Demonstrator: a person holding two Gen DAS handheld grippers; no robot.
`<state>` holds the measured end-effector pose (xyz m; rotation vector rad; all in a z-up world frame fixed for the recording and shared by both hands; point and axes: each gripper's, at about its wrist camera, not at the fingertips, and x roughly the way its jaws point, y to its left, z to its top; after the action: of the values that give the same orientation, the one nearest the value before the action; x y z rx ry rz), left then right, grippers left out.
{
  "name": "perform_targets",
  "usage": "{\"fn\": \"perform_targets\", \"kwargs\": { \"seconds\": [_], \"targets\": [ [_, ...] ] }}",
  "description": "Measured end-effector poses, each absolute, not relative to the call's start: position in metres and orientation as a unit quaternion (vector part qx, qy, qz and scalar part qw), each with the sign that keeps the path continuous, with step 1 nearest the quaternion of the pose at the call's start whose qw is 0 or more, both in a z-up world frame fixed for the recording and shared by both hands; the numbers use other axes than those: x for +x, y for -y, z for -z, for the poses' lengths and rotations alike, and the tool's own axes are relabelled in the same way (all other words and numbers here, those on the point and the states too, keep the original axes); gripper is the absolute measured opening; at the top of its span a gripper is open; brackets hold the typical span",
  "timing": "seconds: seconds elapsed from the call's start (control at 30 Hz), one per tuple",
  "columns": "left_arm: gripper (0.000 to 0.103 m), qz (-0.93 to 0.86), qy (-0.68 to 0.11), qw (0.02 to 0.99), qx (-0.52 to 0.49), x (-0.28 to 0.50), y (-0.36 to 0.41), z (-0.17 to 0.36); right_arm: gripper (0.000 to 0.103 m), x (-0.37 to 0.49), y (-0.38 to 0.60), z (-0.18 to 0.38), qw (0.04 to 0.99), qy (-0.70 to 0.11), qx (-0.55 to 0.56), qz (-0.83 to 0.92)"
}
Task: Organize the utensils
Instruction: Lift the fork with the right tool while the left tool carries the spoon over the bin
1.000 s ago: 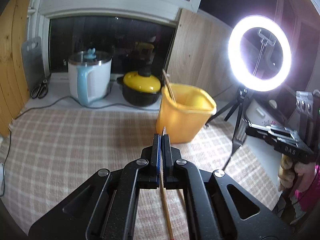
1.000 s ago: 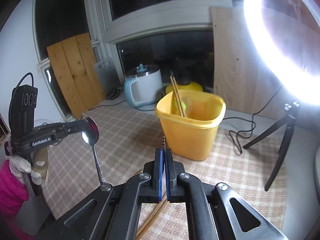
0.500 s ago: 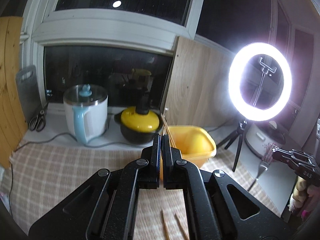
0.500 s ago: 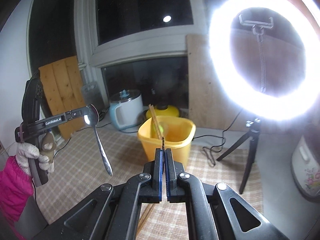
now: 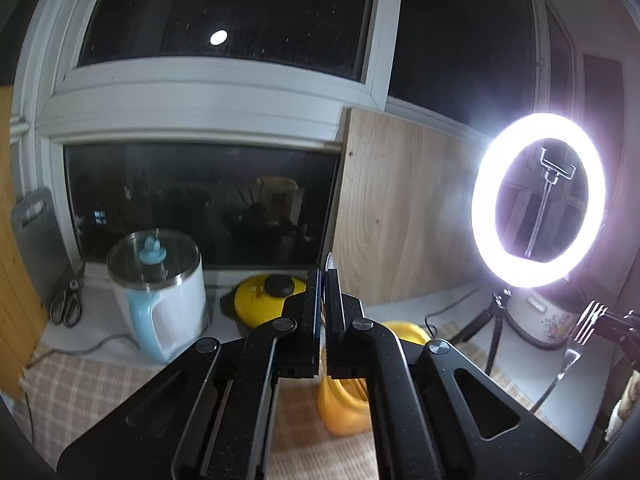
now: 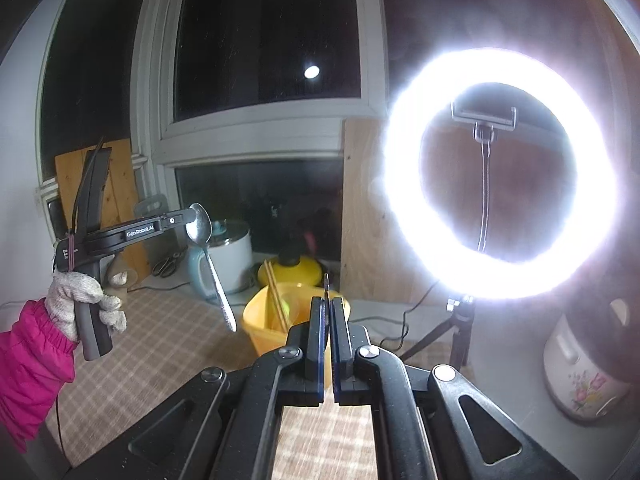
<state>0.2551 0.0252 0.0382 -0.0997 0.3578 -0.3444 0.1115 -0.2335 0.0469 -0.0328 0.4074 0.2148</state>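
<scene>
My left gripper (image 5: 325,276) is shut on a metal spoon; its bowl edge pokes above the jaws, and in the right wrist view the spoon (image 6: 208,256) hangs handle-down from that gripper (image 6: 188,220). My right gripper (image 6: 327,304) is shut on a metal fork, its tip showing between the jaws; in the left wrist view the fork (image 5: 576,340) hangs tines-up at far right. The yellow tub (image 6: 272,320) stands on the checked cloth below and ahead, with wooden chopsticks (image 6: 276,296) leaning inside. It shows partly behind my left jaws (image 5: 344,412).
A lit ring light on a tripod (image 6: 492,172) stands right of the tub. A white-blue kettle (image 5: 156,292), a yellow-lidded black pot (image 5: 268,292) and scissors (image 5: 64,308) sit on the window ledge. A flowered rice cooker (image 6: 580,368) stands at far right.
Both grippers have risen and tilted upward with their utensils. The tub has dropped low in both views. The chopsticks seen lying on the cloth under my left gripper are out of view.
</scene>
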Motion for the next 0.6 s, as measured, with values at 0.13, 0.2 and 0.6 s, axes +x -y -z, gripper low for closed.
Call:
{"fn": "perform_targets", "kwargs": {
  "seconds": [0.13,0.2,0.6],
  "targets": [
    [0.0,0.163,-0.172,0.971,-0.024,0.271,-0.014,-0.039,0.0,0.122,0.232,-0.057,0.977,-0.189,-0.015,-0.095],
    [0.0,0.165,-0.174,0.971,-0.022,0.278,-0.011,-0.037,0.0,0.128,0.231,-0.06,0.978,-0.185,-0.017,-0.091],
    [0.0,0.173,-0.194,0.966,-0.004,0.301,0.005,-0.016,0.0,0.165,0.214,-0.07,0.986,-0.15,-0.059,-0.037]
  ]
}}
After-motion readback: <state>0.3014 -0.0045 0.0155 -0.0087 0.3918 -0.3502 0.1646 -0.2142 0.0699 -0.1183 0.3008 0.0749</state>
